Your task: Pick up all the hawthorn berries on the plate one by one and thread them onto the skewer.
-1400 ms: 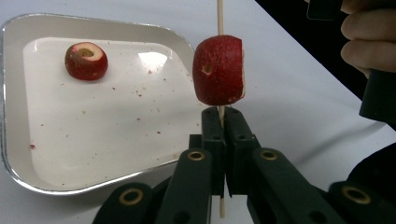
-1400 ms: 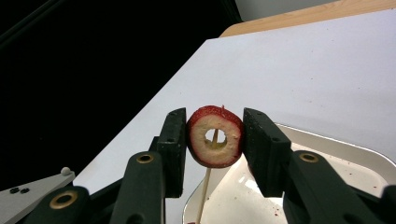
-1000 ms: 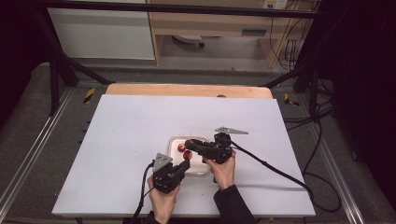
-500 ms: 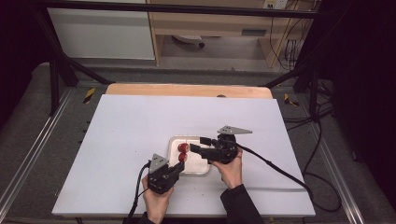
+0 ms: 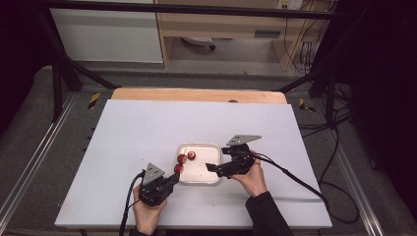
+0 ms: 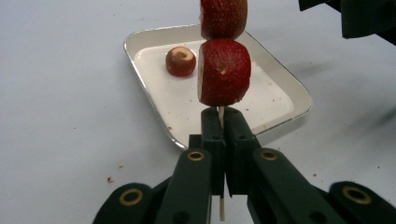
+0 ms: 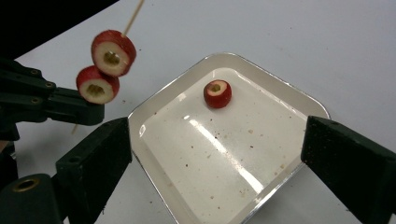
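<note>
Three round red fruit pieces with pale cored middles: two (image 6: 223,72) threaded on one thin wooden skewer (image 6: 221,114), pinched by the left gripper (image 6: 221,123) beside the glossy white rectangular tray (image 7: 299,100); one loose piece (image 7: 217,94) lies inside. The right gripper (image 7: 215,158), just opening, gapes empty above the tray.

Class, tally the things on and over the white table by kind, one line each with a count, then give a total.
Red fruit pieces on the skewer: 2
Red fruit pieces lying in the tray: 1
Skewers: 1
Trays: 1
Grippers: 2
Total: 7
</note>
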